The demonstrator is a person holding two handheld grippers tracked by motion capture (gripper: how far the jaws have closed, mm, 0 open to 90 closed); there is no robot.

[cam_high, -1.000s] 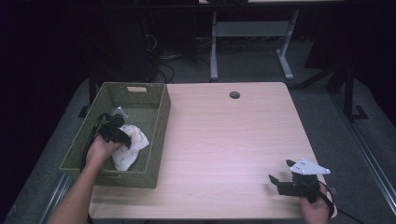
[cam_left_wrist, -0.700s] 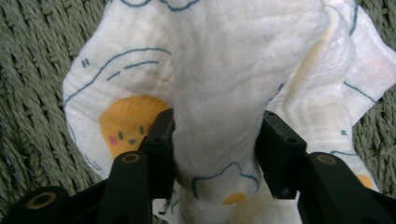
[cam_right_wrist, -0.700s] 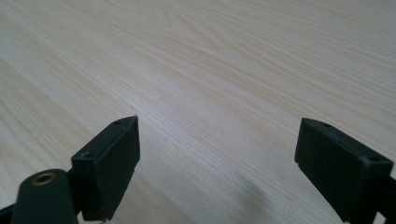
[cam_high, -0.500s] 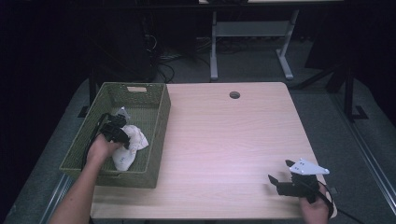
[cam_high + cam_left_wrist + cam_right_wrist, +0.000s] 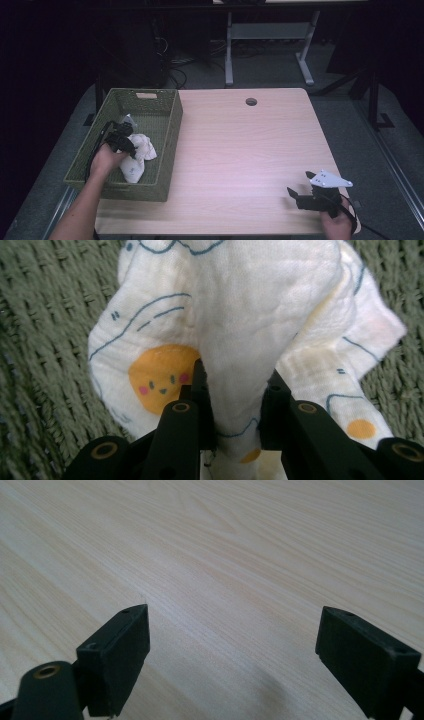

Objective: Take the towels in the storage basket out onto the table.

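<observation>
1. High view: we see the left gripper (image 5: 119,141) down inside the green woven basket (image 5: 170,130), which stands at the left edge of the table (image 5: 240,150). A second ago it was already there, with the white cloth (image 5: 137,155) beside it. The hand has hardly shifted since; what has changed is the jaws, which have just been closing. We read this as the pick-up grip being made, so the lift out of the basket looks like the next step.

2. High view, right side: the right gripper (image 5: 300,196) rests low at the near right corner of the table, well apart from the basket, where it was a second ago.

3. Left gripper view: the left gripper (image 5: 235,400) has its jaws drawn narrow on a fold of the white cloth (image 5: 240,315), which is pinched between the pads. The cloth, printed with blue lines and small orange faces, lies crumpled on the basket floor (image 5: 45,340).

4. Right gripper view: the right gripper (image 5: 235,645) stands wide with nothing between its jaws, over bare table wood (image 5: 225,540).

5. Contents: apart from the gripper, the cloth is all we can make out in the basket.
</observation>
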